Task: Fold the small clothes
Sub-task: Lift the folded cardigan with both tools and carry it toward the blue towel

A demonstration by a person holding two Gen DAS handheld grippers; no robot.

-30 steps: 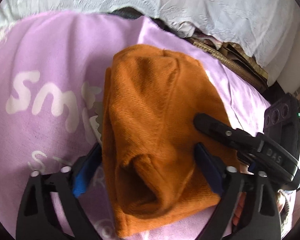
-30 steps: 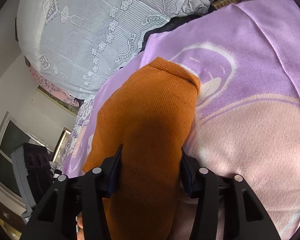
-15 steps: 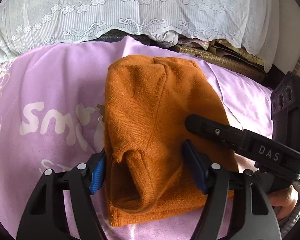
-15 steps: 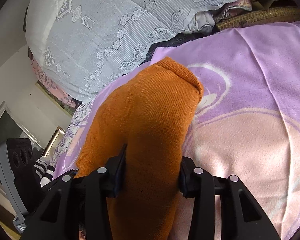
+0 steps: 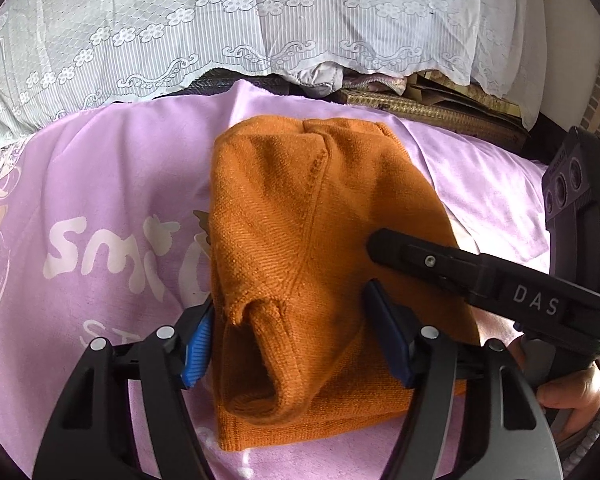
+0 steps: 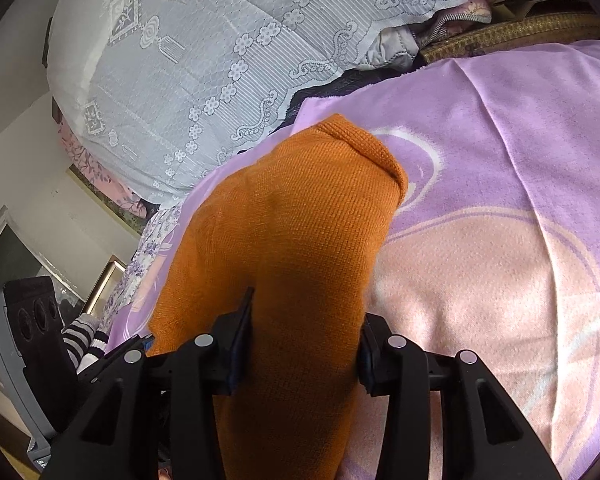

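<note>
Here both hand-held grippers, left hand-held gripper (image 5: pixel 296 340) and right hand-held gripper (image 6: pixel 303 340), straddle the folded orange garment (image 5: pixel 311 240).

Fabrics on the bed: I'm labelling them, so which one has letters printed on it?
The purple blanket, which bears white lettering. The orange sweater on it is plain knit, and the white lace cover behind shows only flowers.

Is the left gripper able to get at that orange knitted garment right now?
Probably yes: the left gripper already straddles the near end of the orange garment on the purple blanket, nothing between. The right gripper holds its other side.
</note>
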